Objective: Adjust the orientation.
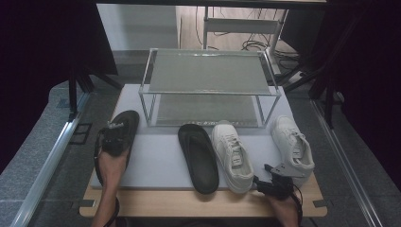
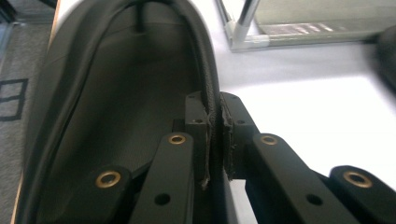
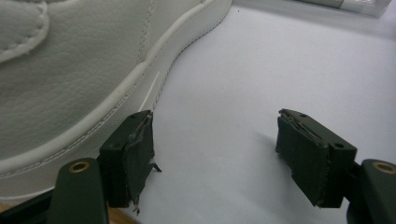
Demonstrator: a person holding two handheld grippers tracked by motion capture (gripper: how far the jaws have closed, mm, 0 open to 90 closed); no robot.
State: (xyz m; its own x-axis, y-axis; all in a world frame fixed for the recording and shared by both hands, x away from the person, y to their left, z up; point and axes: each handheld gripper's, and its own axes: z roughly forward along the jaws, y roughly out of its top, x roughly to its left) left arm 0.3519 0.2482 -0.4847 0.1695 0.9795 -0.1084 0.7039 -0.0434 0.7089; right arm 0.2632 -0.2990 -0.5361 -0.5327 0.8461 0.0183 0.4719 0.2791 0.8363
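Black sandal (image 1: 124,124), far left on the grey mat (image 1: 161,161), its side rim pinched between the shut jaws of the left gripper (image 2: 215,135). Wire shoe rack (image 1: 208,85), two shelves, at the mat's back edge. Second black sandal (image 1: 198,157), mid-mat. White sneaker (image 1: 231,155) just beside it; another white sneaker (image 1: 293,146) farther right. Right gripper (image 3: 217,156), jaws wide apart and holding nothing, left jaw close against that sneaker's sole.
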